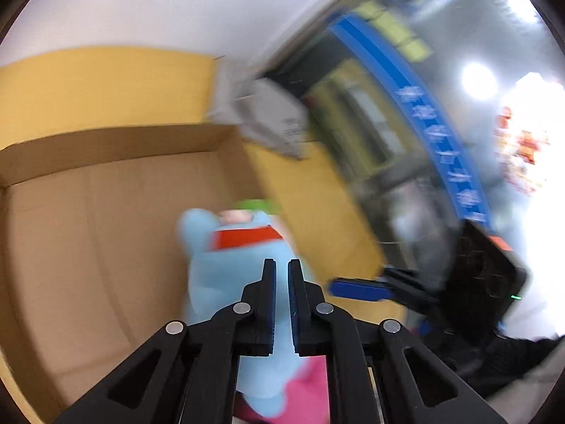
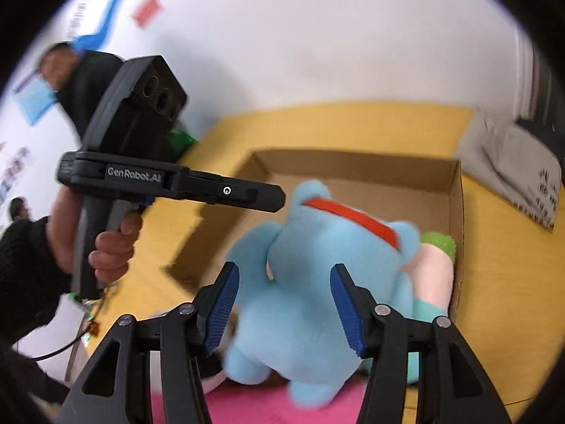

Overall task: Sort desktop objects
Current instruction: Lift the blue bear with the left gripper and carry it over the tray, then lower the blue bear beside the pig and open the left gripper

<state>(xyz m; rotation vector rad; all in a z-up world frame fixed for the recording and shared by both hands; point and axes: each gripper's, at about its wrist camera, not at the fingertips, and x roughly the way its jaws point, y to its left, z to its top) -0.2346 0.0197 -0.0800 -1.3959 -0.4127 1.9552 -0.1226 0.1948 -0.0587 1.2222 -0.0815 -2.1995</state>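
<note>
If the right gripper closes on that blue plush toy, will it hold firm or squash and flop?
The blue plush toy looks soft and stuffed, so it would probably squash between the open right gripper fingers. Its limbs likely flop. It seems light and unlikely to roll in the cardboard box.

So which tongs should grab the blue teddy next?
Probably the right tongs. They are wide open with the blue teddy sitting between the fingers, over the box. The left tongs are nearly shut and would need opening first.
</note>
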